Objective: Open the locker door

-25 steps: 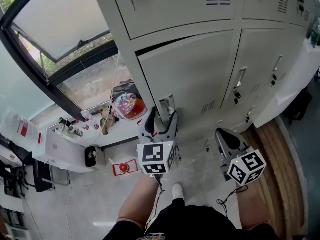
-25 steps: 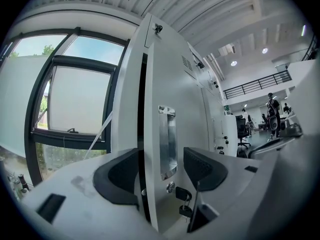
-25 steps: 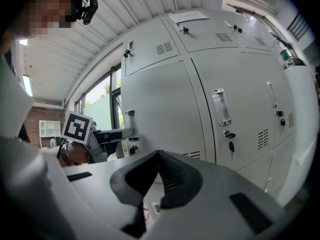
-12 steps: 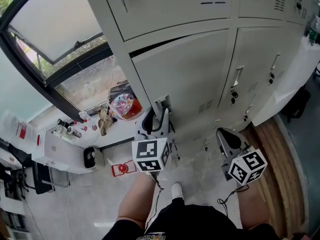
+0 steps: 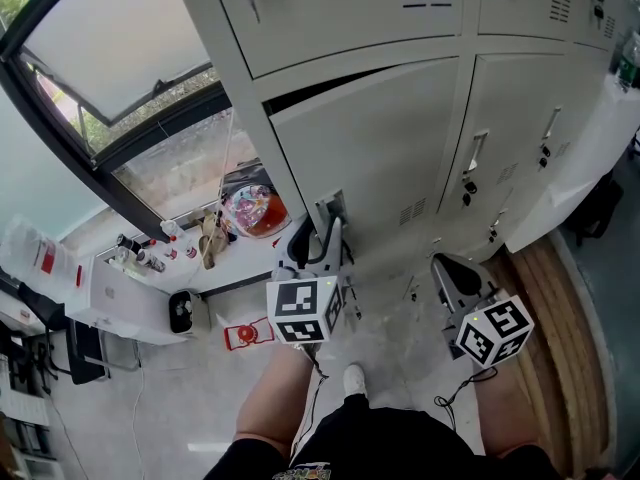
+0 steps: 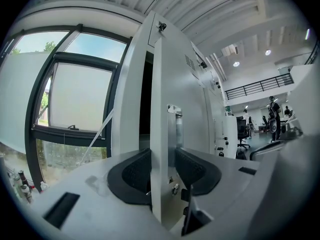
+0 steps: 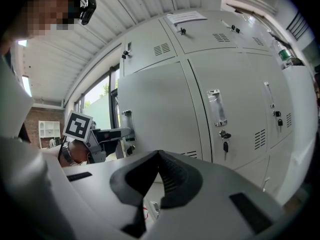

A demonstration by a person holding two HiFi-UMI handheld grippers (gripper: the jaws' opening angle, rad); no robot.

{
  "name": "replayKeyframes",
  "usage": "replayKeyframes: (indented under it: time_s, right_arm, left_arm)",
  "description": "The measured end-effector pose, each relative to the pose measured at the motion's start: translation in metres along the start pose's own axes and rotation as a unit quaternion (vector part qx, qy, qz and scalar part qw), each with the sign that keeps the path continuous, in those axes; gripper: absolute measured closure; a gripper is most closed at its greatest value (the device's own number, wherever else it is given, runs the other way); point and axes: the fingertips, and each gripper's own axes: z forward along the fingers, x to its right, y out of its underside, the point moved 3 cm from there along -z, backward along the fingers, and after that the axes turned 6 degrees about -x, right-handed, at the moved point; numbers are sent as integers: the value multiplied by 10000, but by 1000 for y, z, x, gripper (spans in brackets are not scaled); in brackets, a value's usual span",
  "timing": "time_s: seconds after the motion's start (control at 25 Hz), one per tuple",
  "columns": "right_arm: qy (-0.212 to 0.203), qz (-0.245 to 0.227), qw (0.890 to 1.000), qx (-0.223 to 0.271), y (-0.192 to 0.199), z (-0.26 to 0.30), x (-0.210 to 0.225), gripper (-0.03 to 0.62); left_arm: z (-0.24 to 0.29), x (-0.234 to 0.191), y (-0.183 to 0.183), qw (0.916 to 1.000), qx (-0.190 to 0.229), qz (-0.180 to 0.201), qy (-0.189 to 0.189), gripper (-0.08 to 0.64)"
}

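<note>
- Looking down in the head view, the locker door [image 5: 370, 158] stood ajar at 12 o'clock, with a dark gap along its top edge.
- The left hand-held gripper [image 5: 322, 230] sat at 6 o'clock from the door's middle. Its jaws pinched the door's free edge just beside the handle [image 5: 332, 208].
- The right hand-held gripper [image 5: 452, 271] hung at 4 o'clock over the floor [image 5: 390, 343], apart from the lockers.
- A window [image 5: 120, 48] filled the 10 o'clock side.
- In the left gripper view, the two dark pads [image 6: 135, 171] pressed the door's thin edge from either side at dead centre. The handle rose just above them. A dark slit between door and locker frame showed at 11 o'clock.
- In the right gripper view, the right hand-held gripper's jaws were pressed together with nothing between them. The ajar door stood at 12 o'clock, with the left hand-held gripper on its edge at 9 o'clock. A neighbouring door [image 7: 240, 84] stood at 2 o'clock, with a key [image 7: 225, 145] hanging from its lock.
</note>
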Motion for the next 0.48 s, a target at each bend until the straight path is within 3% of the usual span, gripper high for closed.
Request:
replayKeyframes:
  time_s: [0.48]
  right_arm:
    - [-8, 14, 10000, 56, 1, -17, -3, 538]
  left_arm:
    - [-21, 21, 3, 9998, -34, -31, 173, 413]
